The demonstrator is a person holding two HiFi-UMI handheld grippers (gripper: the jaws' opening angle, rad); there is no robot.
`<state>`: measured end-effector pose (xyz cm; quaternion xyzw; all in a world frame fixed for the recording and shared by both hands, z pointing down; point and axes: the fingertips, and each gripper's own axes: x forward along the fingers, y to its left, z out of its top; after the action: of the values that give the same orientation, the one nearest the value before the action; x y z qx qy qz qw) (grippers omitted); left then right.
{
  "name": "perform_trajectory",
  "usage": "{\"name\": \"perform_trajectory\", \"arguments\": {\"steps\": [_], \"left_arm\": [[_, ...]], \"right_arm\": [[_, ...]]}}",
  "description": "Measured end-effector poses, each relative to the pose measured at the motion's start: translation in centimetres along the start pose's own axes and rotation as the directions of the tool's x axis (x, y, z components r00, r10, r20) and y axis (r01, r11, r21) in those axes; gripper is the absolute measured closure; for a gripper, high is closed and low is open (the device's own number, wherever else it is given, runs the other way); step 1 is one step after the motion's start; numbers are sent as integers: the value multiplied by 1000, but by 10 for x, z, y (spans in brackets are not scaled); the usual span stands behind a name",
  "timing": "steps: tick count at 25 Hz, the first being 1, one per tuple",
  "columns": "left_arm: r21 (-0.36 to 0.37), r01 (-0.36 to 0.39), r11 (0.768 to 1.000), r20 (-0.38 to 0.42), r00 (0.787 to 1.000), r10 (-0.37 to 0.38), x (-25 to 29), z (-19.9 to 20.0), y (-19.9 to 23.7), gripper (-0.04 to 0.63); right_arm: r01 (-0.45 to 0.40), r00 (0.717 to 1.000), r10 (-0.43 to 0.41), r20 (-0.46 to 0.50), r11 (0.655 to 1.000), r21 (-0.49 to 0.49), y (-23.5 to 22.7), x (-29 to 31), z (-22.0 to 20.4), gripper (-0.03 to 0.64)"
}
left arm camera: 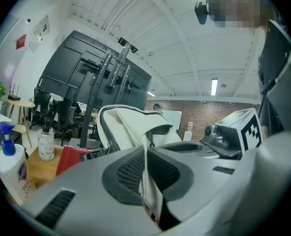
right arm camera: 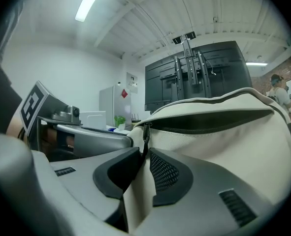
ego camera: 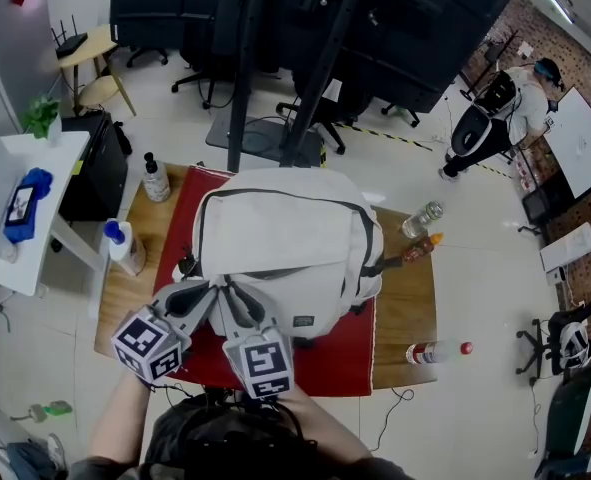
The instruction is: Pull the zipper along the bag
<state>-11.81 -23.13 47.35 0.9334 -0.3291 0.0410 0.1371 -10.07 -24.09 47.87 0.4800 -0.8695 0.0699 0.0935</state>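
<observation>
Left gripper (left arm camera: 146,149): jaws stood narrow, clamped on a thin upright fold of cream fabric from the bag (left arm camera: 135,124). The fold ran between the pads and out past the tips.

Right gripper (right arm camera: 144,150): it sat just to the right of the left one, with its jaws also narrow. The dark zipper pull (right arm camera: 145,132) hung straight down into the tips, with cream cloth filling the gap behind it. The pads appeared to bear on the pull.

Just ahead of the right jaws, the zipper opening (right arm camera: 209,122) gaped as a dark slit running away to the right along the bag's top edge. The slider sat at the near end of the slit, directly above the tips.

The bag's bulk lay ahead of both grippers, resting on a red mat (ego camera: 325,353) that covered a wooden table (ego camera: 405,298).

To the left of the left gripper and close by stood a white pump bottle (left arm camera: 10,166) with a blue head. A clear pump bottle (left arm camera: 46,144) stood further ahead on the same side.

To the right of the bag, two bottles (ego camera: 422,218) lay by the far table edge. A third bottle (ego camera: 435,351) lay nearer, off the mat's right corner.

Beyond the bag stood a black frame (ego camera: 275,58) with tall posts. Far to the right, a person (ego camera: 505,108) stood on the floor.
</observation>
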Motion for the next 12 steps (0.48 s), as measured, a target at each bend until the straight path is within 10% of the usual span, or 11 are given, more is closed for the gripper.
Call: {"name": "perform_trajectory", "arguments": {"steps": [12], "left_arm": [[26, 12, 1000, -14, 1000, -11, 1, -3, 8, 548]], "right_arm": [[52, 998, -51, 47, 998, -24, -25, -12, 20, 551]]}}
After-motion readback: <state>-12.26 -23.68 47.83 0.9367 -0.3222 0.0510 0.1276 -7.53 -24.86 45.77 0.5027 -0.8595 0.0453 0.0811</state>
